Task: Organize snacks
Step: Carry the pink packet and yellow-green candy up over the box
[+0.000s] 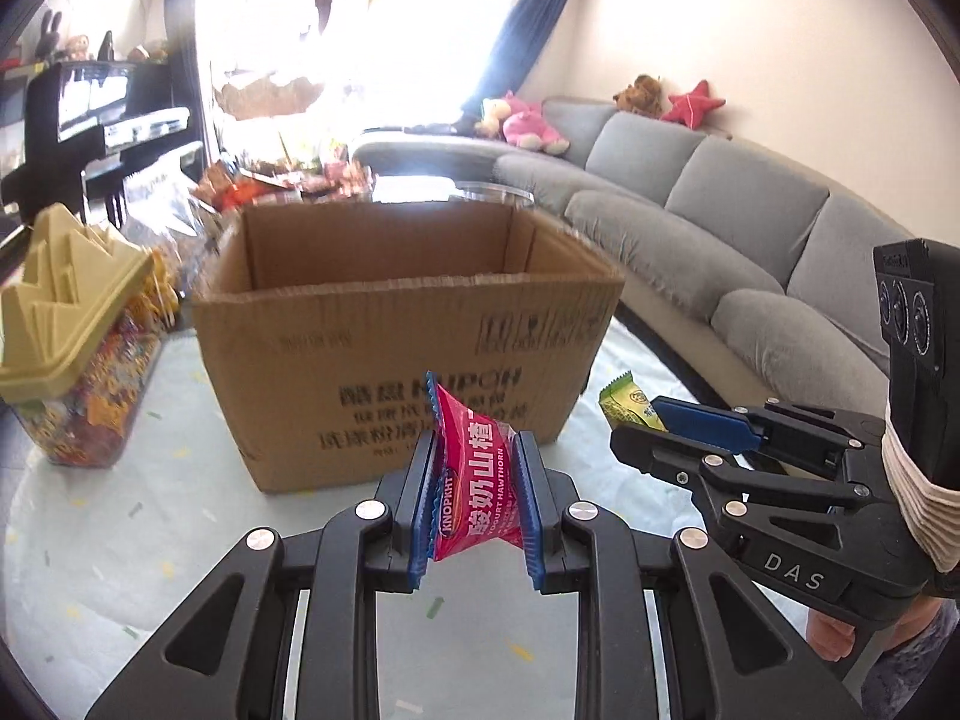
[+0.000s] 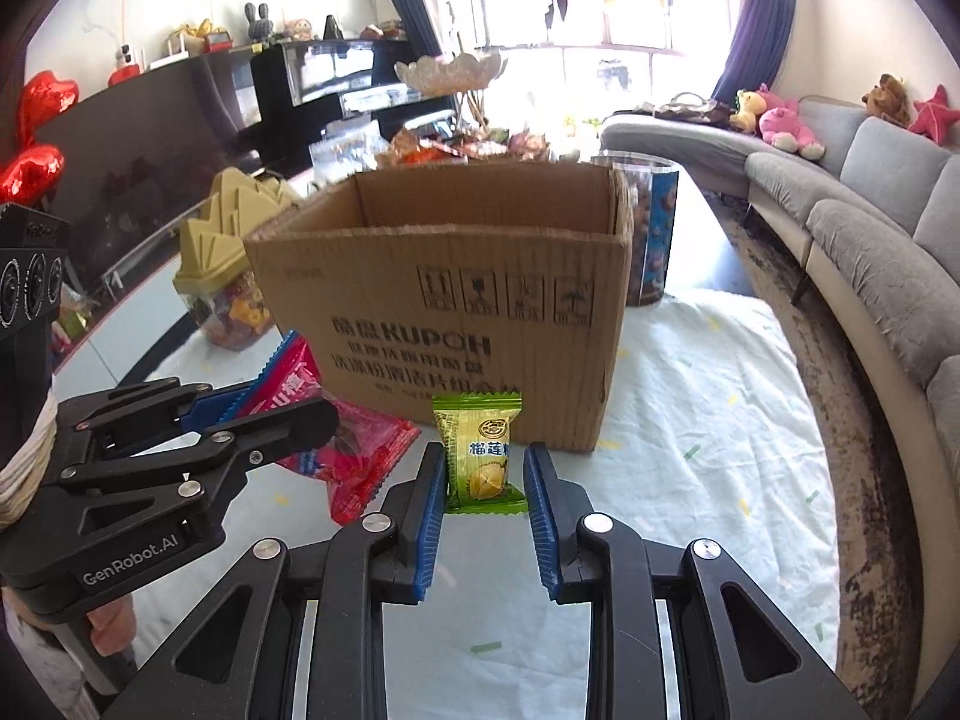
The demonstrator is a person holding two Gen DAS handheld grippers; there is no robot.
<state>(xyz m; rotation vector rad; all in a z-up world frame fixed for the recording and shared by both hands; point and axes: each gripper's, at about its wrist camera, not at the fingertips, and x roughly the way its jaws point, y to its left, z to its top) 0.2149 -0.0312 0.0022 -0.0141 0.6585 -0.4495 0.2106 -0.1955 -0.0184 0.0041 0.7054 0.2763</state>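
Two snacks in my grippers, box ahead

Left wrist view: my left hand-held gripper [image 1: 474,495] is clamped on a pink hawthorn snack packet [image 1: 480,480], pinched across its middle above the worktop [image 1: 120,540], facing the open cardboard box [image 1: 396,330]; I judge it light, soft and crinkly, so a mid-body pinch suits it.
Right wrist view: my right hand-held gripper [image 2: 486,498] is clamped on a green durian candy [image 2: 483,456] at its lower sides, before the box; light, slippery film, best held at the padded centre.
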